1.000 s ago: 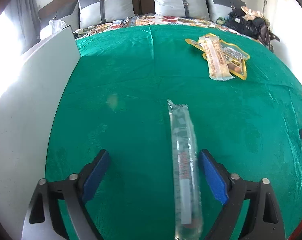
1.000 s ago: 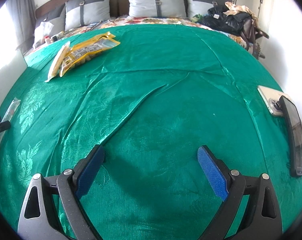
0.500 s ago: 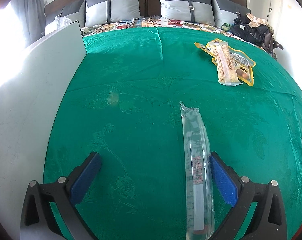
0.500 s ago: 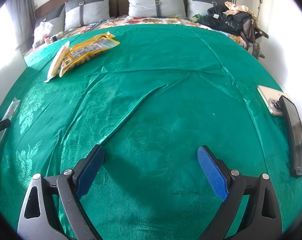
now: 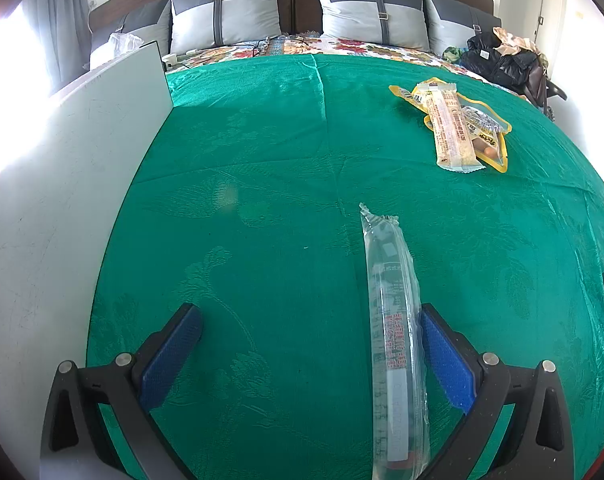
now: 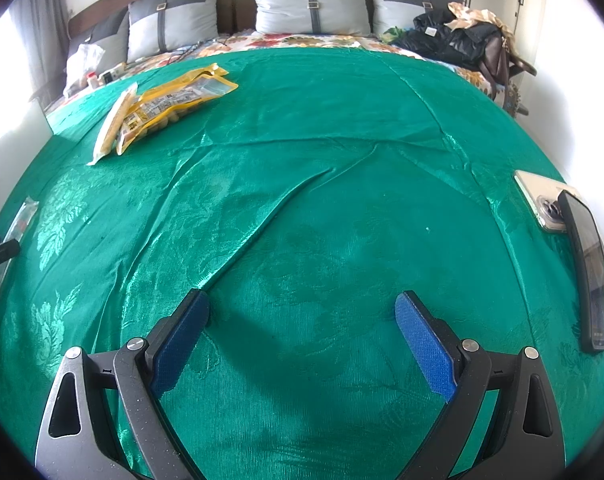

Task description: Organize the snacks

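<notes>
My left gripper [image 5: 308,316] stood wide open, the clear snack packet [image 5: 394,340] lying on the green cloth [image 5: 262,200] just inside my right-hand pad. My right gripper [image 6: 302,306] gaped empty. Farther off lay the yellow pouch [image 6: 174,102] under a long wrapped bar [image 5: 452,128].

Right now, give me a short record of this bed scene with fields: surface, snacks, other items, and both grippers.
surface: green bedspread over a bed with grey pillows
snack near left gripper: clear long packet, lying flat between the fingers, beside the right one
snack pile: beige bar packet on top of yellow pouch, far from both grippers
other items: two phones at the bed's right edge; white board at the left
left gripper: open
right gripper: open, nothing between fingers
</notes>
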{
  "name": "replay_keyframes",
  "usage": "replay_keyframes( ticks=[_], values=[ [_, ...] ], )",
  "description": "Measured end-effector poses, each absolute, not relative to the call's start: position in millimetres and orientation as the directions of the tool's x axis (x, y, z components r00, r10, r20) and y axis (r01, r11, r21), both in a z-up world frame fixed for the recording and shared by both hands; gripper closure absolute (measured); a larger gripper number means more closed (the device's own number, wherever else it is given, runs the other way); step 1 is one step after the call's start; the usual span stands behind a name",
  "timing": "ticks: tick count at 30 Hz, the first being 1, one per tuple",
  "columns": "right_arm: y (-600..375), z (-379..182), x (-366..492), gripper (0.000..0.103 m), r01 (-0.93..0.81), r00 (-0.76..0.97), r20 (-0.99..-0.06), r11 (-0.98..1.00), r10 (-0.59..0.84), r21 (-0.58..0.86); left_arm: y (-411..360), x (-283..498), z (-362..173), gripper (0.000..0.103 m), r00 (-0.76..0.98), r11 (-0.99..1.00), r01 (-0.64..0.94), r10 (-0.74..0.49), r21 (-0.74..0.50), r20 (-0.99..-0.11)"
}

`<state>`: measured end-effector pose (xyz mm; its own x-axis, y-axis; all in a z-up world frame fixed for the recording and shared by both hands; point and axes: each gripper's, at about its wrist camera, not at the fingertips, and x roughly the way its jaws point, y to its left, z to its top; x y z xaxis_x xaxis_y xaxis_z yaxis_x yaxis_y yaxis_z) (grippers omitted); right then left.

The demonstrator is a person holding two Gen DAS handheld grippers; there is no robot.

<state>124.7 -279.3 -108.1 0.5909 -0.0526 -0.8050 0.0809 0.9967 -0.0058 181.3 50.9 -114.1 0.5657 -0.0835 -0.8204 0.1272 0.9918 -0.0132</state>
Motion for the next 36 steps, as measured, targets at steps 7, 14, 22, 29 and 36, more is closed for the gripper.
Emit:
replay_keyframes(
  ticks=[7, 14, 22, 29, 36],
  values=[
    [-261.9, -96.7, 155.5, 0.01, 0.091, 0.574, -0.817, 0.989, 0.045, 0.119, 51.0, 181.1, -114.1, 0.0, 0.566, 0.992, 0.127, -0.084, -0.013, -0.82],
    [-232.3, -86.0, 252.4, 0.015, 0.092, 0.582, -0.773, 0.924, 0.252, 0.37, 51.1, 180.9, -114.0, 0.0, 0.566, 0.992, 0.127, -0.084, -0.013, -0.82],
    [-214.9, -103.3, 328.7, 0.032, 0.298, 0.57, -0.784, 0.828, 0.246, 0.476, 51.5, 180.7, -113.9, 0.0, 0.566, 0.992, 0.127, -0.084, -0.014, -0.82],
    [-162.2, -99.1, 364.5, 0.02, 0.232, 0.47, -0.881, 0.956, 0.052, 0.18, 51.8, 180.1, -113.9, 0.0, 0.566, 0.992, 0.127, -0.085, -0.014, -0.82],
    [-178.3, -99.6, 307.8, 0.041, 0.033, 0.489, -0.864, 0.987, 0.119, 0.155, 51.0, 181.7, -114.8, 0.0, 0.566, 0.992, 0.127, -0.085, -0.015, -0.82]
  ],
)
